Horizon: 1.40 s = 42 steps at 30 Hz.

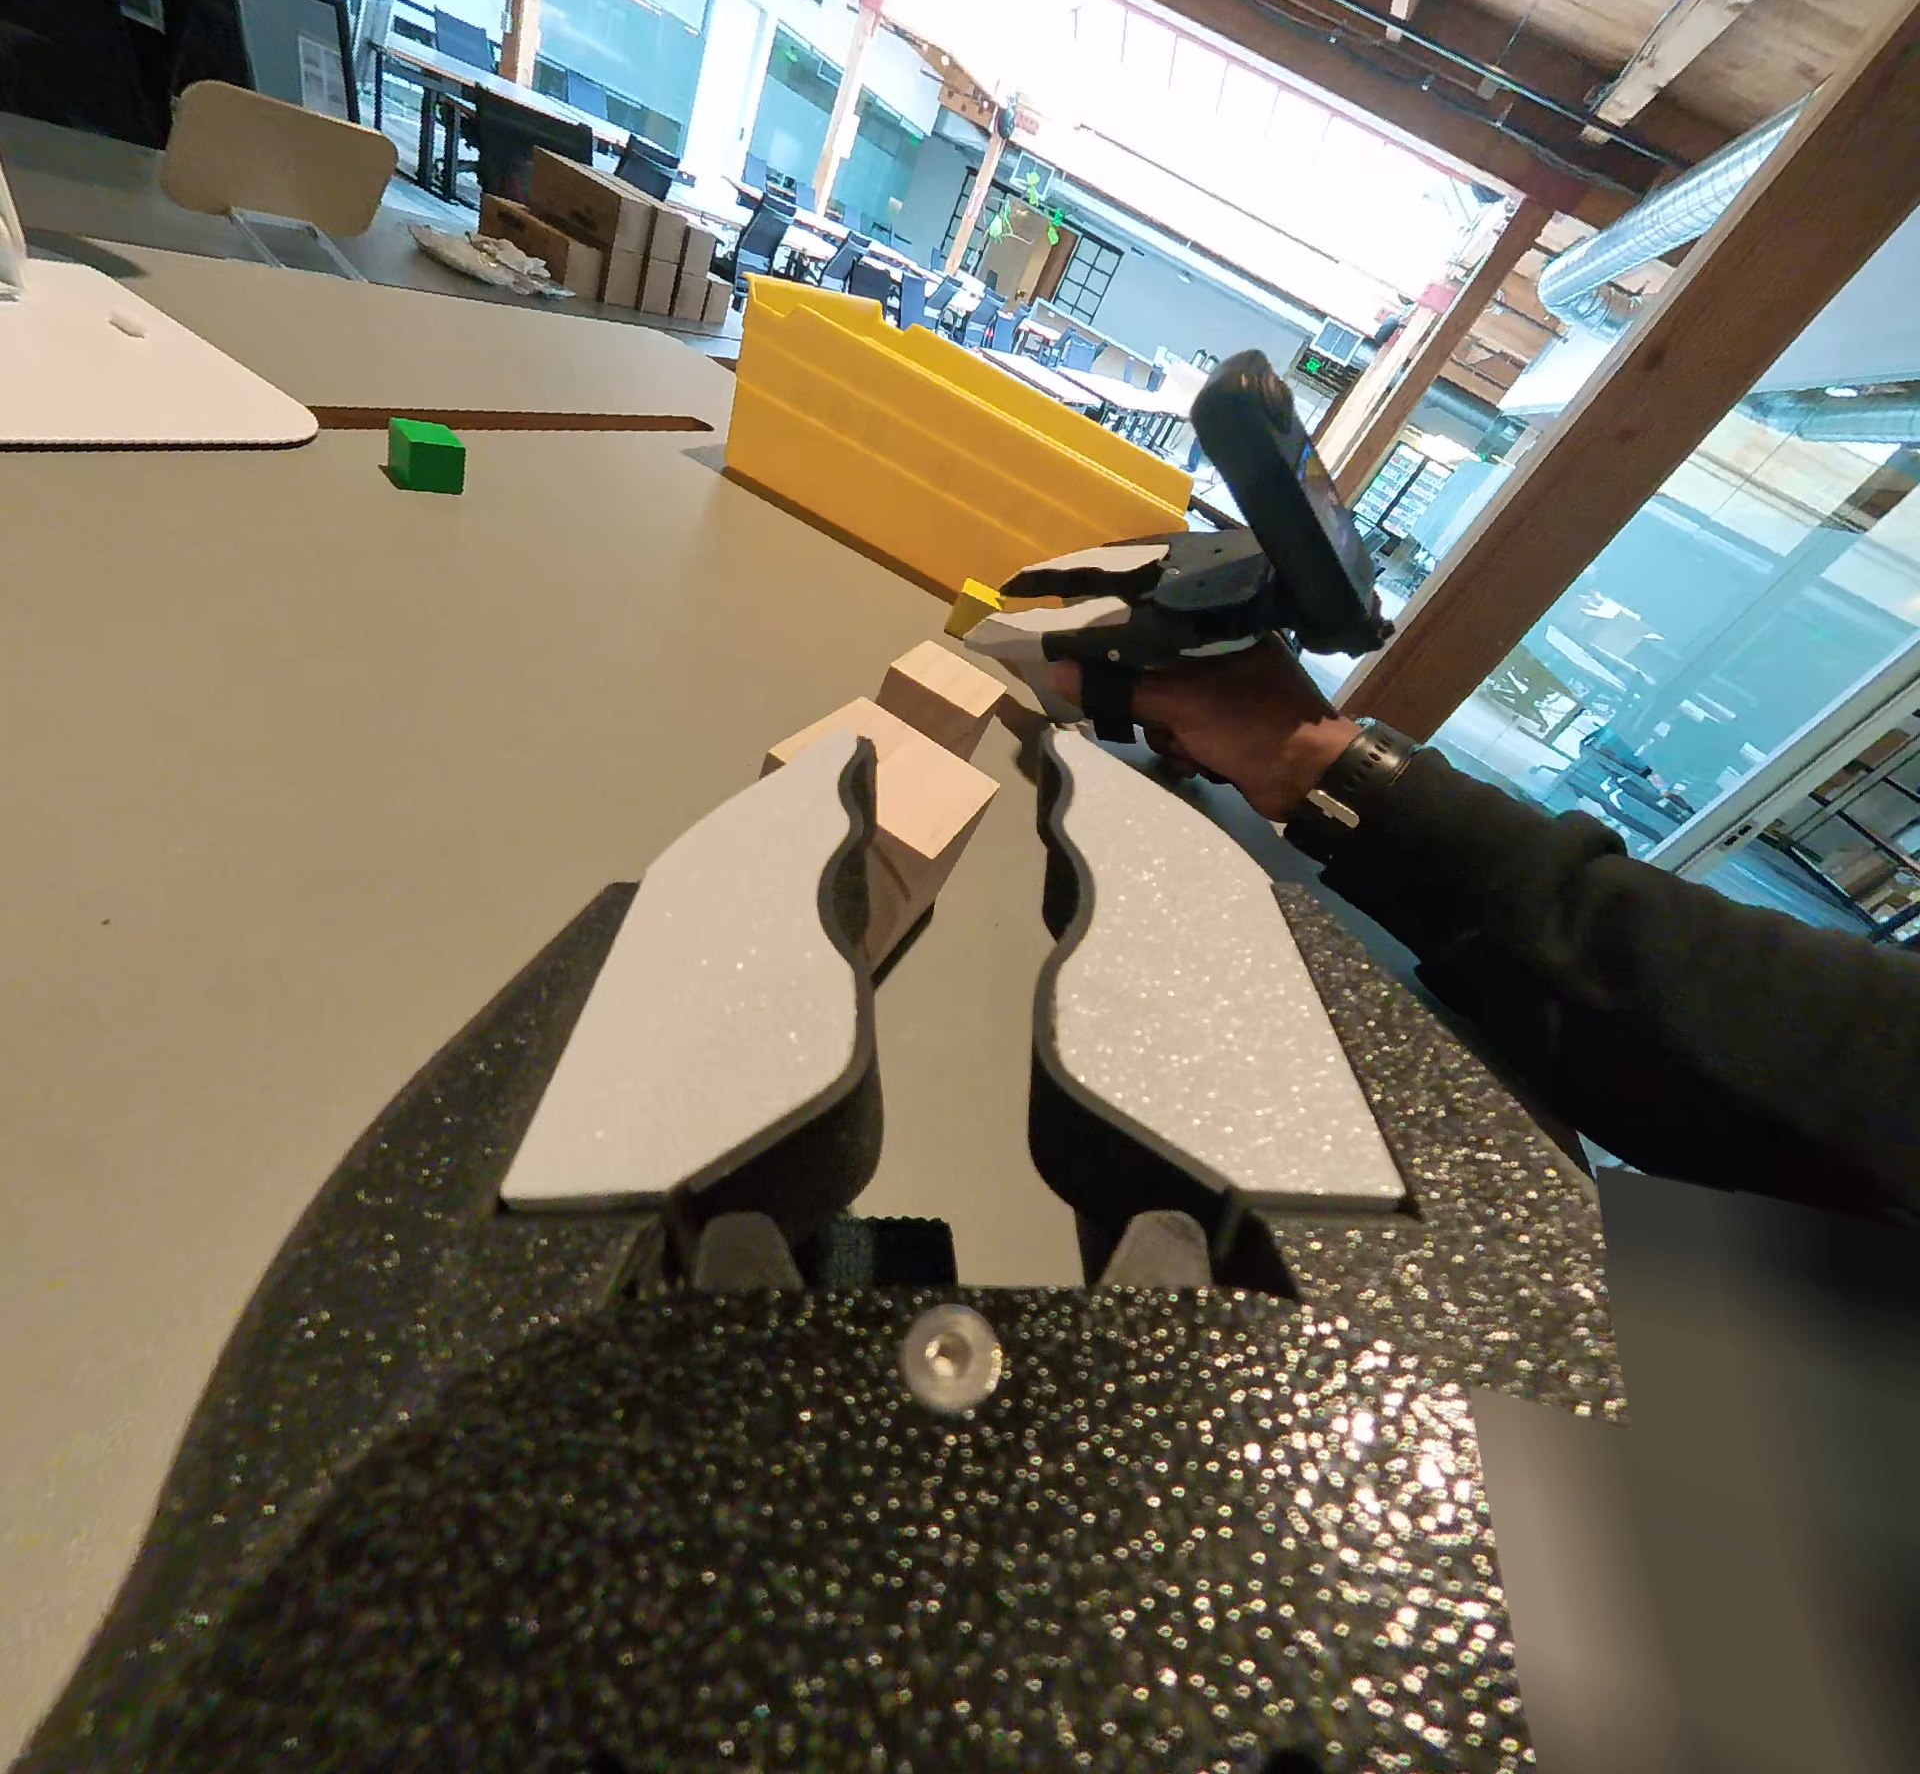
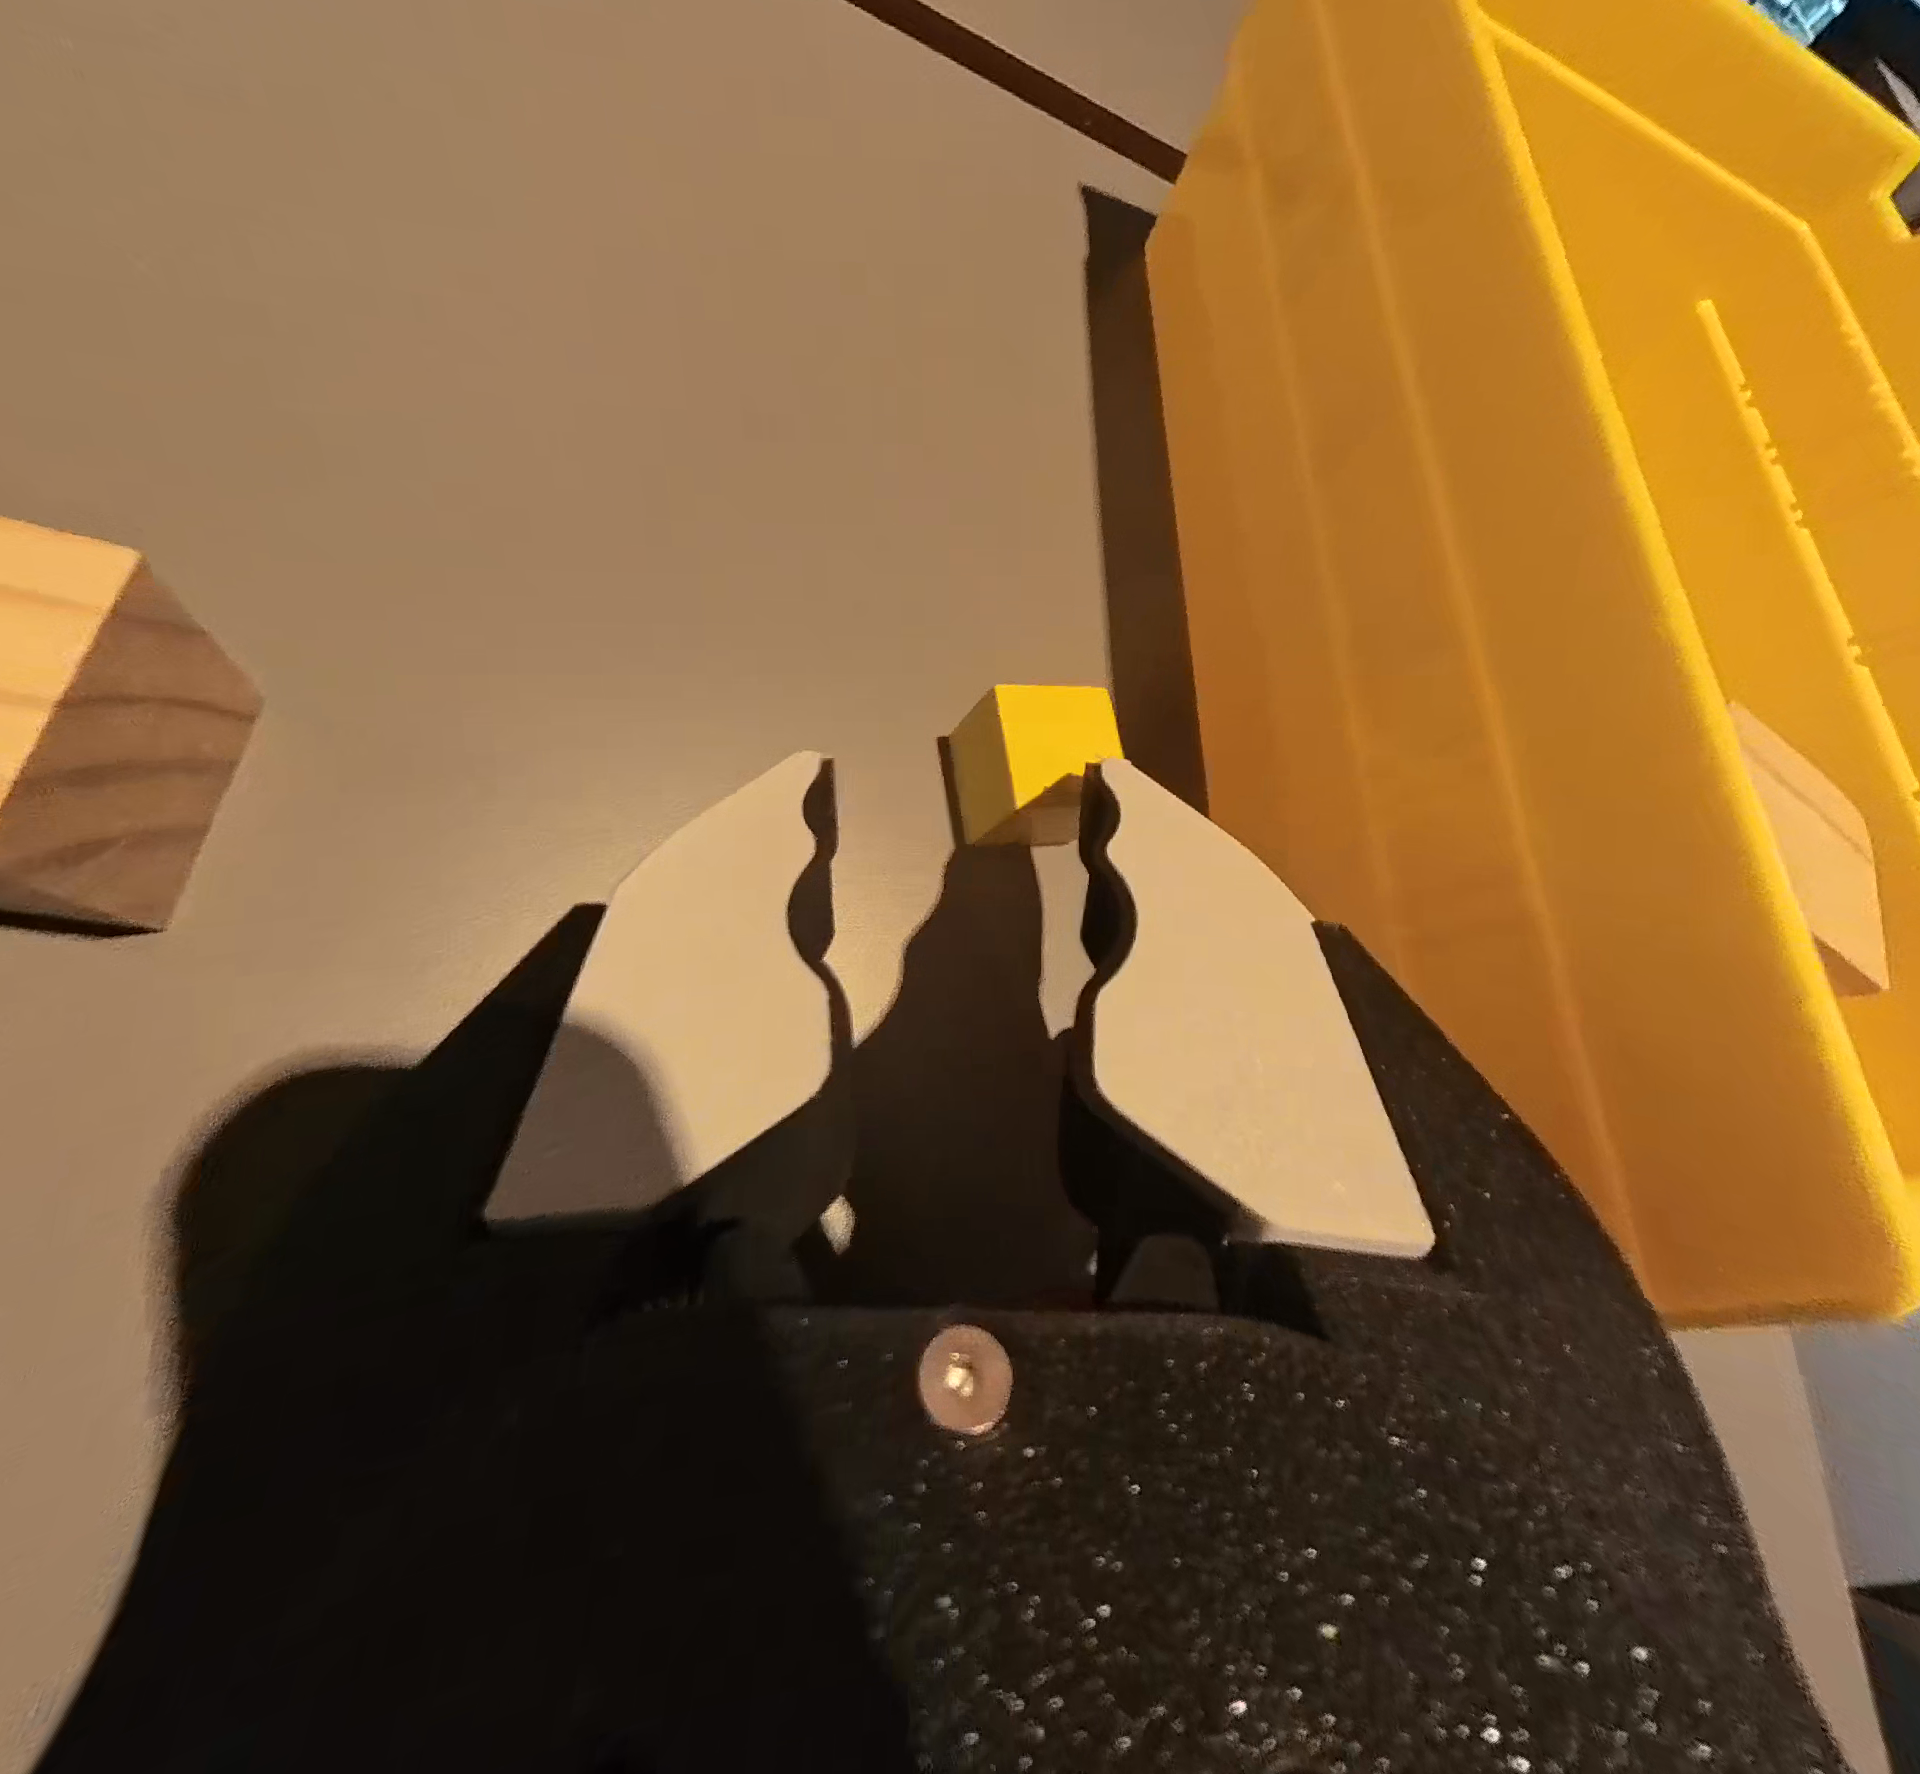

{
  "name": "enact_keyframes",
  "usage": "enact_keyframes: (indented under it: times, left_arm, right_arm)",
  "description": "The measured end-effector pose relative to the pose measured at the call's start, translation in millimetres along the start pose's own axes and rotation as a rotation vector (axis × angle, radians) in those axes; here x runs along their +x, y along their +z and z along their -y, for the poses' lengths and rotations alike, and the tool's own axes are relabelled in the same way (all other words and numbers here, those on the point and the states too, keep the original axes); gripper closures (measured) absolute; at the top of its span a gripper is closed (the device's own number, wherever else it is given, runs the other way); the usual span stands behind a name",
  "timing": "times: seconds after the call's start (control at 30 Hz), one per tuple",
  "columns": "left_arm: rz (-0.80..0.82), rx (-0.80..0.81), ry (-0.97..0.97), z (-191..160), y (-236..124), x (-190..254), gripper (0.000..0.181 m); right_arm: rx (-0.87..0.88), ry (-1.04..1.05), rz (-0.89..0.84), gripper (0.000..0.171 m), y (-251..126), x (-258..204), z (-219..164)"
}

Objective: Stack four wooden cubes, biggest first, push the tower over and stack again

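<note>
Four cubes lie apart on the grey table [image 1: 312, 737]. A large plain wooden cube [image 1: 920, 815] sits at my left gripper's [image 1: 951, 758] tips, partly hidden behind the left finger; the gripper is open and empty. A smaller plain cube [image 1: 940, 690] touches it on the far side and also shows in the right wrist view [image 2: 94, 727]. A small yellow cube [image 2: 1029, 758] lies just ahead of my right gripper [image 2: 956, 774], near its right finger; that gripper is open and empty. It also shows in the left wrist view [image 1: 987, 618]. A green cube [image 1: 426, 455] lies far left.
A yellow plastic bin [image 2: 1507, 581] stands close to the right of the yellow cube, and it also shows in the left wrist view [image 1: 935, 457]. A wooden block [image 2: 1808, 851] shows past its side. A white board [image 1: 104, 374] lies at the far left. A dark groove [image 1: 520, 420] crosses the table. The grippers' ends are close to 30 cm from one another. To the wooden block [image 2: 1808, 851]: right tips about 20 cm, left tips about 50 cm.
</note>
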<state>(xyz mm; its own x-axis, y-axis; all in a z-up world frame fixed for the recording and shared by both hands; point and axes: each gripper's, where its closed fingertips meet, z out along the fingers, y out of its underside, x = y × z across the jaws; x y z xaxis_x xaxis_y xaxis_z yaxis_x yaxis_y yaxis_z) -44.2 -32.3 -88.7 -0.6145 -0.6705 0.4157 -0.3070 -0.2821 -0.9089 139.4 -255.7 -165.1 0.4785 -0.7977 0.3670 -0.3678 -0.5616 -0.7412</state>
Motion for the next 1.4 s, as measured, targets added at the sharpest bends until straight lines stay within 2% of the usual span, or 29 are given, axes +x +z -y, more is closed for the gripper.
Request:
enact_keyframes:
  times: [0.27,0.63,0.77,0.87,1.03,1.2,1.4]
  left_arm:
    - [-0.007,-0.012,-0.010,-1.3,0.9,0.0,0.152]
    - [-0.009,-0.019,-0.016,-2.4,1.2,0.0,0.152]
    - [-0.007,-0.026,-0.019,-3.4,1.2,0.2,0.152]
    - [-0.006,-0.030,-0.020,-4.1,1.2,0.3,0.152]
    - [-0.004,-0.033,-0.022,-4.6,0.7,0.5,0.152]
    - [-0.001,-0.040,-0.024,-6.0,0.2,0.9,0.152]
    - [0.001,-0.051,-0.039,-7.5,0.6,-0.7,0.152]
  right_arm:
    - [0.060,0.086,-0.019,0.124,-5.6,10.3,4.1]
    - [-0.077,0.181,0.091,0.118,10.6,9.2,-9.6]
    - [-0.108,0.205,0.118,0.122,13.7,7.5,-12.4]
    - [-0.113,0.225,0.136,0.143,13.7,7.1,-13.6]
    - [-0.102,0.211,0.140,0.144,12.1,5.3,-12.7]
    - [0.032,0.206,0.159,0.144,-5.7,-3.1,1.0]
    - [0.244,0.413,0.229,0.144,-60.3,-44.6,22.0]
